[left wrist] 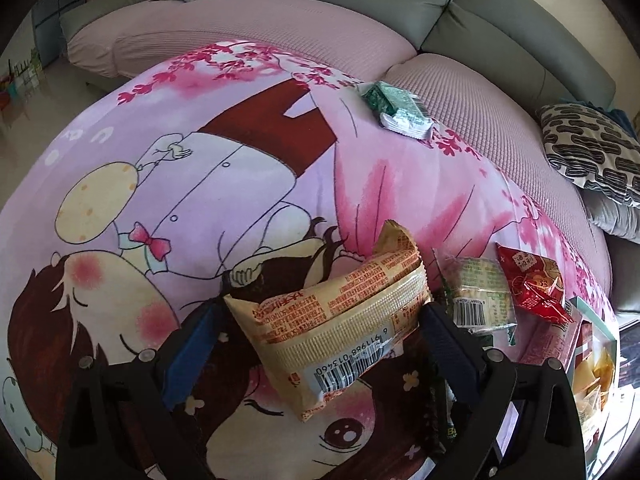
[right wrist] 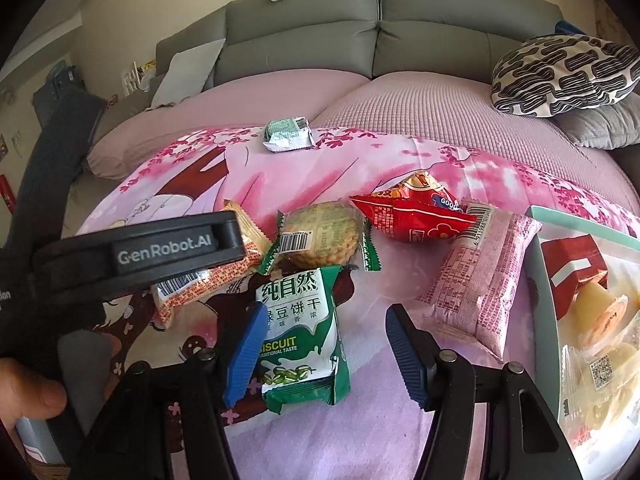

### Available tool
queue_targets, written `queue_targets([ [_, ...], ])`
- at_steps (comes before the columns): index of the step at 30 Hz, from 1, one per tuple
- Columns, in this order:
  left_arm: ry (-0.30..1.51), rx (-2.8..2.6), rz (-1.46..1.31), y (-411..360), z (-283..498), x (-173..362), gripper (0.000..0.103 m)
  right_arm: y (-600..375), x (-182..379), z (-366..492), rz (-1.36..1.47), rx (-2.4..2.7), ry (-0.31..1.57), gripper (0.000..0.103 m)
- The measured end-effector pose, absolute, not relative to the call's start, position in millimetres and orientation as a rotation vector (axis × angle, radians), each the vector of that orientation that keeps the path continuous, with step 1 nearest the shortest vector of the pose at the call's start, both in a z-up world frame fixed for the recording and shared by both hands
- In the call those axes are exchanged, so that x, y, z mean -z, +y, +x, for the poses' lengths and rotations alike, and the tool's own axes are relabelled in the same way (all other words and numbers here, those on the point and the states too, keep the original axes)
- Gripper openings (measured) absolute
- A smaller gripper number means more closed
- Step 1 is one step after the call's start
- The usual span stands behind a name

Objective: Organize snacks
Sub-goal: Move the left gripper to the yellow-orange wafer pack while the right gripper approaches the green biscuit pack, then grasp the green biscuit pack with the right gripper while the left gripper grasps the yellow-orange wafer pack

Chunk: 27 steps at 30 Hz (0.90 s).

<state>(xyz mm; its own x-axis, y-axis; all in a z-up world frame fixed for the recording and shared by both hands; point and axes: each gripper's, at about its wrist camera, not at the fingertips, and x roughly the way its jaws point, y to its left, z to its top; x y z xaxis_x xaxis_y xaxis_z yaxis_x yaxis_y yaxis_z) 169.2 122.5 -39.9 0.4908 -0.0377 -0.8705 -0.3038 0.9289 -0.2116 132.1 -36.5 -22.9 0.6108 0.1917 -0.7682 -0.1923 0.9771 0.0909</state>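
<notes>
- Snacks lie scattered on a pink cartoon-print blanket spread over a sofa seat.
- Beige-and-orange cracker packet lies between the fingers of the left gripper; the right pad touches its edge, the left pad stands just clear, so the jaws are parted and not clamped.
- Green biscuit packet printed "BISCUIT" lies between the fingers of the right gripper; the left blue pad is against its side, the right pad is well apart, so this gripper is open too.
- Just beyond the green packet sits a round biscuit in clear wrap with green ends and a barcode.
- Red foil packet lies to its right, touching a pink wafer packet.
- Small green-and-silver packet lies apart near the blanket's far edge.
- Teal-rimmed box at the right edge holds a red carton and wrapped yellow sweets.
- A thumb shows at the lower left of the right wrist view.
- Patterned black-and-white cushion rests on the grey sofa.
</notes>
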Motion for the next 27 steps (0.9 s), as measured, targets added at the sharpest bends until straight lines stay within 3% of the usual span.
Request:
queue_targets([
  [12,1.045,-0.187,-0.370,134.2,162.5,34.8,0.099,-31.7,20.3,129.6,-0.047,-0.236,0.891,0.064],
  [27,0.980,-0.109,-0.177,107.8,166.2,17.9,0.098,-23.1,29.4,129.3,-0.114,-0.239,0.917,0.065],
])
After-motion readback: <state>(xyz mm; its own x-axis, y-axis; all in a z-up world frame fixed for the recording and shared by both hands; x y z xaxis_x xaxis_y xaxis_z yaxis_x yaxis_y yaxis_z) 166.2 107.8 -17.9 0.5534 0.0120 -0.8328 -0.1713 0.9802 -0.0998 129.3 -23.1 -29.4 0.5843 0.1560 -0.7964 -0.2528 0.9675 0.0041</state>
